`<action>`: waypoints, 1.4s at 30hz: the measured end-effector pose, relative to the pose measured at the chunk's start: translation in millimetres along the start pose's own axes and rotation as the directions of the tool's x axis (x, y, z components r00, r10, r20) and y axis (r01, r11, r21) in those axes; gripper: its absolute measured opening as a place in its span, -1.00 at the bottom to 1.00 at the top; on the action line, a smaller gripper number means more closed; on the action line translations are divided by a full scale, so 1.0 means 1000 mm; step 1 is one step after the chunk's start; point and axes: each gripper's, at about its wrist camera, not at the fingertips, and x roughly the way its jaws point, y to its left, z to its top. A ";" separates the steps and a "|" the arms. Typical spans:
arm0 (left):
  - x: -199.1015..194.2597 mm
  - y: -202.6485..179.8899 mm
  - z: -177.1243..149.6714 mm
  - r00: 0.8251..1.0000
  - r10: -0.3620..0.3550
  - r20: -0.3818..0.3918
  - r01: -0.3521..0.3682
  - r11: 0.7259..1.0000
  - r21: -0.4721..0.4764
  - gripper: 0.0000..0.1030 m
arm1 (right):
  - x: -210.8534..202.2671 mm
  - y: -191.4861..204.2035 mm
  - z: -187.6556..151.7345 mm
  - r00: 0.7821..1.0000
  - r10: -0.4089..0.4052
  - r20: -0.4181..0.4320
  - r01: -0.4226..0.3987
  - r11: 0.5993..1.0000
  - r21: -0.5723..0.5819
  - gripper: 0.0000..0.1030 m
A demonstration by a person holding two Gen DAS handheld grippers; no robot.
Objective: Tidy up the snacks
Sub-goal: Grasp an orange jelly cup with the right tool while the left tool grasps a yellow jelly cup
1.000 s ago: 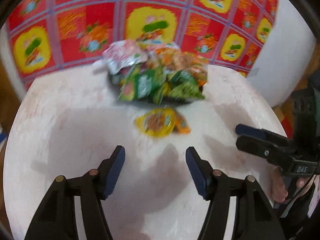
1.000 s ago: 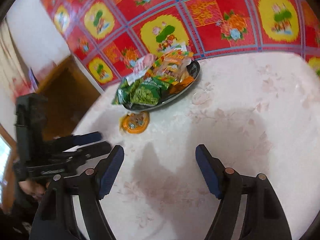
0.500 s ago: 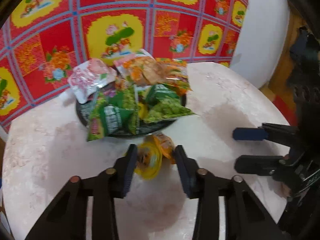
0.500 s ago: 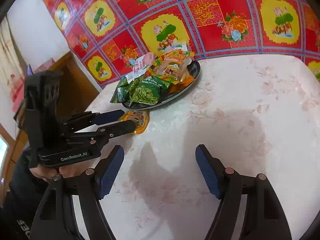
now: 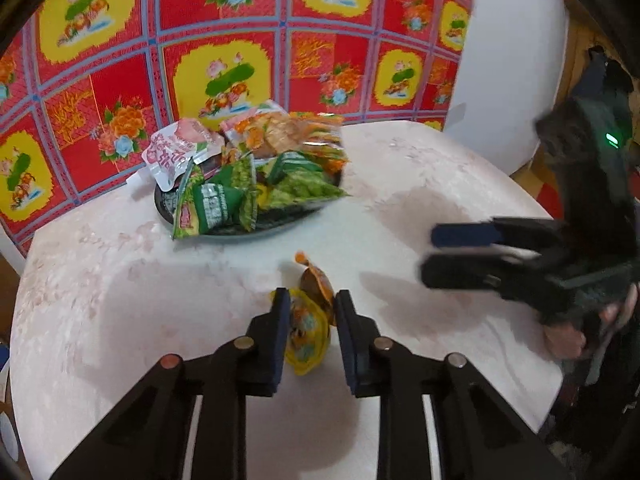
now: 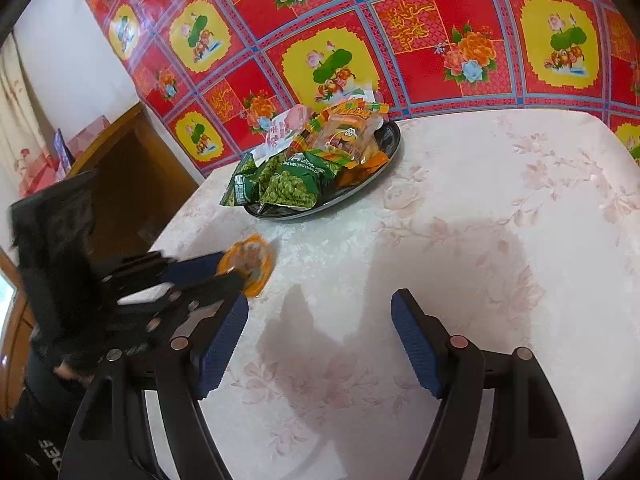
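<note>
A small yellow-orange snack packet (image 5: 306, 340) lies on the white table just short of the plate. My left gripper (image 5: 308, 308) has its jaws closing on it, both pads pressed against its sides. The right wrist view shows the same packet (image 6: 250, 264) pinched at the left gripper (image 6: 230, 270) tips. A dark round plate (image 5: 240, 233) behind it is piled with green, orange and pink snack bags (image 5: 216, 204). My right gripper (image 6: 320, 320) hovers open over bare tablecloth with nothing between its fingers, and it appears at the right in the left wrist view (image 5: 448, 254).
The table (image 6: 480, 240) has a white floral cloth and stands against a red and yellow patterned wall covering (image 6: 400, 40). A brown wooden cabinet (image 6: 132, 176) stands to the left of the table. A hand (image 5: 568, 332) holds the right gripper's grip.
My left gripper went forward to the yellow packet and its jaws closed from wide apart onto it. The right gripper stayed put and open.
</note>
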 end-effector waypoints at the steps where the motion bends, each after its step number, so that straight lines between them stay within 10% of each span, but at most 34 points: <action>1: -0.005 -0.003 -0.002 1.000 0.001 0.010 -0.001 1.000 0.005 -0.68 | 0.001 0.003 0.000 1.000 -0.013 -0.003 0.013 1.000 -0.011 0.47; 3: -0.016 -0.011 -0.008 0.999 -0.004 0.040 0.003 1.000 0.023 -0.66 | 0.004 0.011 0.000 0.998 -0.062 -0.017 0.061 0.997 -0.055 0.47; 7: -0.027 -0.020 -0.017 0.997 0.008 0.080 -0.014 0.996 0.086 0.01 | 0.011 0.023 0.000 0.989 -0.140 -0.039 0.135 0.985 -0.103 0.47; 11: -0.025 -0.021 -0.025 0.991 0.096 0.094 -0.111 0.979 0.171 0.01 | 0.014 0.025 0.005 0.990 -0.133 -0.046 0.128 0.987 -0.098 0.47; 18: 0.001 0.000 -0.016 0.993 -0.095 -0.074 0.102 0.990 0.099 -0.16 | 0.016 0.031 0.012 0.988 -0.150 -0.041 0.145 0.984 -0.105 0.47; 23: 0.002 0.010 -0.014 0.991 -0.106 -0.078 0.109 0.993 0.037 -0.53 | 0.018 0.034 0.013 0.989 -0.141 -0.035 0.136 0.984 -0.114 0.47; 29: -0.014 0.011 -0.030 0.999 -0.021 -0.030 0.020 1.000 -0.022 -0.54 | 0.026 0.037 0.013 0.990 -0.124 -0.064 0.116 0.986 -0.122 0.47; 32: -0.019 0.011 -0.035 0.989 0.146 0.012 -0.145 0.988 -0.055 -0.53 | 0.033 0.047 0.012 0.987 -0.129 -0.095 0.113 0.980 -0.162 0.47; 42: -0.019 0.034 -0.037 0.996 0.087 0.006 -0.085 0.981 -0.172 -0.52 | 0.055 0.075 0.019 0.981 -0.152 -0.122 0.110 0.948 -0.297 0.42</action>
